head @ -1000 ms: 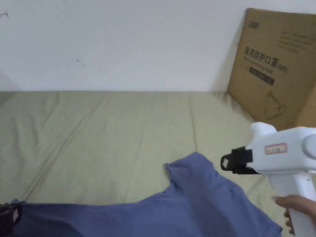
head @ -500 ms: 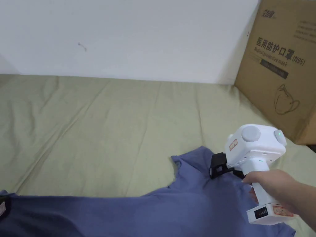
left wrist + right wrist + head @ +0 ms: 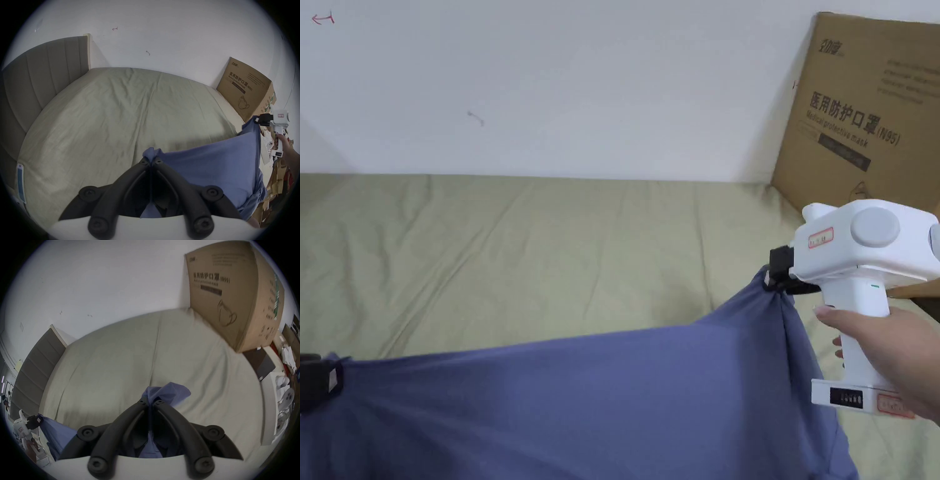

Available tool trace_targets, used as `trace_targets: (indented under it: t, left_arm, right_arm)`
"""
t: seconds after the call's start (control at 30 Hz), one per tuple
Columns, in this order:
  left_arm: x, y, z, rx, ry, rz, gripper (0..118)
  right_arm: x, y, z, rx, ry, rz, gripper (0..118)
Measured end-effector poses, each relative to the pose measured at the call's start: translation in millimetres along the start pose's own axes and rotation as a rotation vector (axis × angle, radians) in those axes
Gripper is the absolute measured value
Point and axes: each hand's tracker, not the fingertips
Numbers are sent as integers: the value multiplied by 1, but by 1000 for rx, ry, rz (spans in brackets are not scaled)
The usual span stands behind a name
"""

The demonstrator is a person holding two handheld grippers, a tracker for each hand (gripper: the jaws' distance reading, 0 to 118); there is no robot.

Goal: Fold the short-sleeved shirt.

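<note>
**Shirt stretched out between both grippers**

The blue shirt is lifted over the green bed sheet — pulled taut between the two tools. The right gripper, at about 3 o'clock in the head view, has its jaws clamped together on a bunched bit of fabric, held by a hand. The left gripper is pinched closed on another bunch, at about 9 o'clock in the head view. A cardboard box leans on the wall at 2 o'clock.
</note>
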Motion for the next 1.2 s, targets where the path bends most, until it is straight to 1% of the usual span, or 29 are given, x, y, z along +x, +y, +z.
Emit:
trace_targets:
  t: [0.07, 0.13, 0.17, 0.27, 0.33, 0.4, 0.47, 0.57, 0.63, 0.67, 0.7, 0.73, 0.8, 0.87, 0.9, 0.93, 0.97, 1.0, 1.03, 1.07, 1.1, 1.13, 1.2]
  left_arm:
    - [5, 15, -2, 45, 0, -40, 0]
    - [11, 28, 2, 81, 2, -61, 0]
    - [13, 32, 3, 86, -3, -65, 0]
    - [21, 33, 9, 91, -22, -69, 0]
    - [25, 25, 12, 87, -19, -88, 0]
    - [22, 13, 13, 68, -31, -101, 0]
    - [16, 0, 12, 27, -47, -102, 0]
    - [5, -22, 13, -13, -60, -113, 0]
    - [-1, -40, 22, -29, -85, -124, 0]
    - [-3, -48, 26, -41, -98, -123, 0]
    - [-4, -59, 31, -53, -108, -127, 0]
    - [-5, -70, 35, -64, -112, -133, 0]
    - [-8, -90, 41, -78, -111, -155, 0]
    - [-13, -107, 42, -99, -109, -160, 0]
    - [-17, -113, 42, -119, -118, -138, 1]
    - [-21, -118, 42, -139, -139, -102, 6]
    - [-25, -120, 43, -140, -156, -75, 20]
    - [-30, -123, 46, -137, -164, -43, 45]
    - [-35, -122, 48, -137, -150, -14, 81]
    - [-39, -122, 49, -144, -145, 16, 106]
    - [-44, -121, 54, -143, -163, 54, 105]
    - [-48, -116, 66, -100, -193, 92, 104]
    - [-49, -103, 89, -56, -205, 137, 104]
  right_arm:
    - [-3, 10, 17, 78, -15, -15, 3]
    - [1, 17, 34, 135, 3, -75, 3]
    - [2, 18, 41, 138, 15, -98, 3]
    - [10, 2, 64, 127, 20, -100, 3]
    - [16, -29, 87, 118, 17, -84, 3]
    - [27, -69, 108, 95, 41, -83, 3]
    - [39, -118, 130, 22, 79, -108, 3]
    - [54, -196, 153, -81, 80, -100, 3]
    - [63, -242, 163, -138, 90, -126, 3]
    - [71, -255, 160, -147, 93, -137, 3]
    - [76, -269, 160, -158, 92, -171, 3]
    - [79, -280, 158, -163, 88, -189, 3]
    - [78, -290, 153, -152, 52, -200, 3]
    - [81, -293, 150, -126, 59, -216, 3]
    - [81, -292, 151, -105, 59, -224, 3]
    - [77, -290, 153, -90, 54, -217, 4]
    - [76, -288, 155, -82, 56, -213, 12]
    - [76, -285, 157, -76, 60, -206, 29]
    - [74, -282, 161, -67, 69, -189, 55]
    - [69, -279, 167, -63, 69, -169, 89]
    - [65, -275, 172, -62, 57, -136, 94]
    - [61, -270, 183, -22, 43, -99, 94]
    - [47, -257, 203, 43, 37, -41, 94]
